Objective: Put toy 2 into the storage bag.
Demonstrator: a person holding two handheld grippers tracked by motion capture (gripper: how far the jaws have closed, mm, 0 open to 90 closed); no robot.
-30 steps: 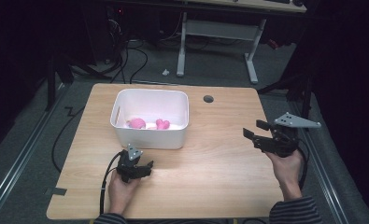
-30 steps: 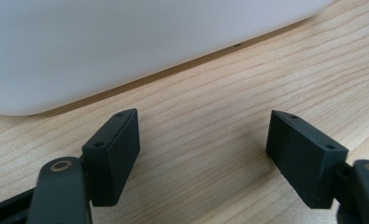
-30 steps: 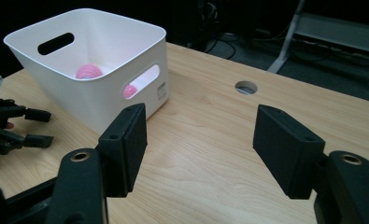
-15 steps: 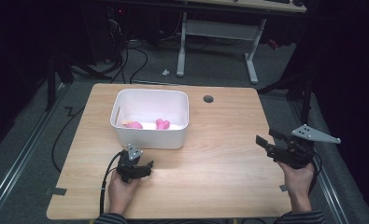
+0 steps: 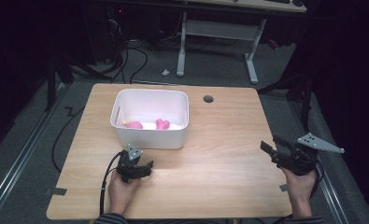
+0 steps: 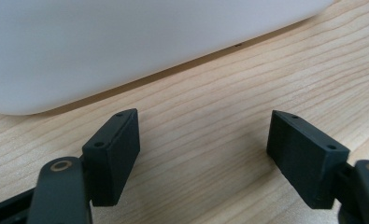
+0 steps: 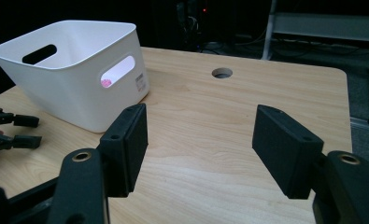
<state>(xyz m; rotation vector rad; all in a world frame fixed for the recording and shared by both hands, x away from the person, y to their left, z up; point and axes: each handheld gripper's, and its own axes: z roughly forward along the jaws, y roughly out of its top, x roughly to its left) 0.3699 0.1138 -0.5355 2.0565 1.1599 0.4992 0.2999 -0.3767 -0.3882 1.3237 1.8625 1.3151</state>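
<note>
Pink items (image 5: 135, 124) in white bin (image 5: 149, 139), high view; left gripper (image 6: 203, 149), right gripper (image 7: 201, 144): jaws apart, empty.

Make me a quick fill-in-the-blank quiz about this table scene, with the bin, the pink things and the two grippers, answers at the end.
1. The pink toys lie inside the ____ bin.
2. The left gripper rests on the table just in front of the bin's near ____.
3. Between the jaws of the right gripper there is ____ but bare tabletop.
4. The round hole in the table lies to the ____ of the bin in the high view.

Missing words: white; wall; nothing; right
</note>
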